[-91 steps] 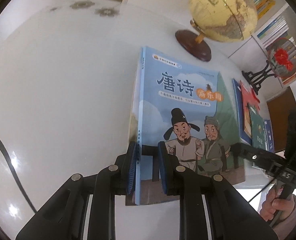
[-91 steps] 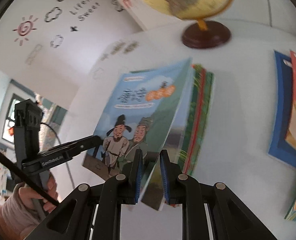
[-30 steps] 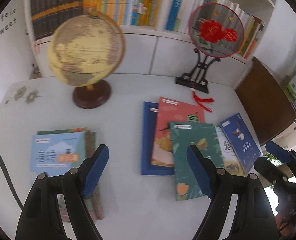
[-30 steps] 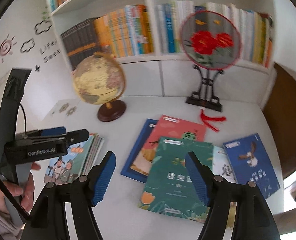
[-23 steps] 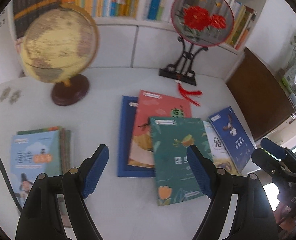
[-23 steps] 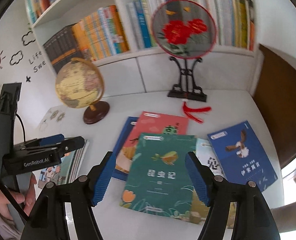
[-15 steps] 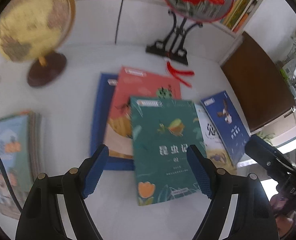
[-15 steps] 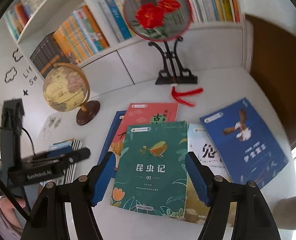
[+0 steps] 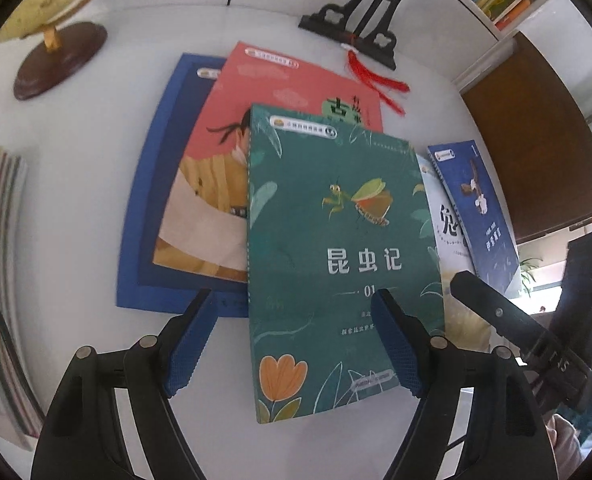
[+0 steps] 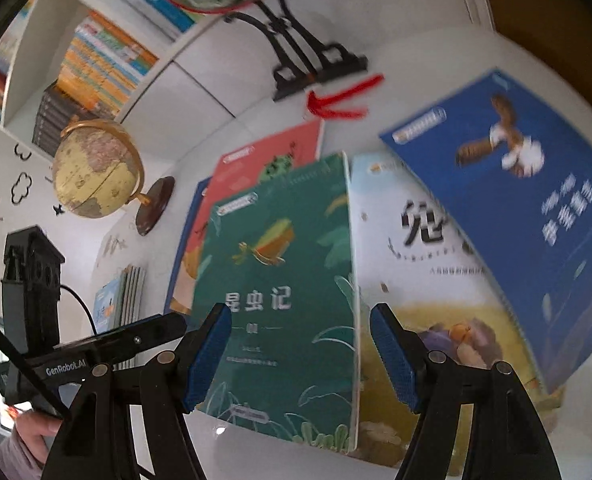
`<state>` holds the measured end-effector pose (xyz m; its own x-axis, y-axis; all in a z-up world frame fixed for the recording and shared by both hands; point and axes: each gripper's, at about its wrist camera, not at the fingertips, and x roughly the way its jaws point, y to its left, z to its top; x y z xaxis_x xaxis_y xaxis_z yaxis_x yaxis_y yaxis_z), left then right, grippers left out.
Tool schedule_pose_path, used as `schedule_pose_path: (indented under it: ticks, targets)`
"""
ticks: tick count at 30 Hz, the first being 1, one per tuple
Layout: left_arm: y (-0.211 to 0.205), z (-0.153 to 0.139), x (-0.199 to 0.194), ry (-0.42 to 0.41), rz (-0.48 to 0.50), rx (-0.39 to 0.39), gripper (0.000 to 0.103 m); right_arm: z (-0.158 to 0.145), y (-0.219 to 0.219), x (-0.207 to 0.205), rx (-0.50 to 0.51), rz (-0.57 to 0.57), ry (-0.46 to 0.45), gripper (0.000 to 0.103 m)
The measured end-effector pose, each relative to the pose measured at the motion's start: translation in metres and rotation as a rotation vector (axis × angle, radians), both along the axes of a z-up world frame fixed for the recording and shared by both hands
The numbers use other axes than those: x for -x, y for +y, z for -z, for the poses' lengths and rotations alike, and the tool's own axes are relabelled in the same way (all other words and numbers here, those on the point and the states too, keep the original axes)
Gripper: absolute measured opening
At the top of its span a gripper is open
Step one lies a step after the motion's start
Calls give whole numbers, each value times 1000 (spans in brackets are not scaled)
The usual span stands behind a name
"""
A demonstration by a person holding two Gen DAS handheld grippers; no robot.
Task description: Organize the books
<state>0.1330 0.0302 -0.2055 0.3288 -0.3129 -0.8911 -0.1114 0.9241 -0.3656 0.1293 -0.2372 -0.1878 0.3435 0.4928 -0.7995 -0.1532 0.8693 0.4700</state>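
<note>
Jaws of the left hand-held gripper (image 9: 291,336) are closing over the green paperback book with an insect on its cover (image 9: 336,256), pads not touching it. The right hand-held gripper (image 10: 300,354) stands open above the same book, holding nothing. This book lies near the front edge of the white table (image 9: 75,168), overlapping a red book (image 9: 263,92) and a pale book (image 10: 416,248).

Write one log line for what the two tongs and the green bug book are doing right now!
left tongs: closing, empty, above green book | right tongs: open, empty, over same book | green book: flat on table, topmost, not gripped
</note>
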Motion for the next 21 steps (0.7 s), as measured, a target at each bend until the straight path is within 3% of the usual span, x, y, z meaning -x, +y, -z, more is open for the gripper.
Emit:
schedule_pose_path:
  ticks: [5,9,16,19,21]
  targets:
    - [-4,14,2,46,7,36,74,15,-8,-2,-51,28,41,70]
    - [-5,13,4,34,3,38,75,15,-6,-3,-58,15,21,71]
    - [0,18,5,33,0,157,77,17,1,-7,-95,-18,12,89]
    - [-6,18,4,40,8,143,77,18,8,-8,-95,-51,28,91]
    - [-5,18,4,43,-5,120,65,19,10,-9,-112,-53,49,91]
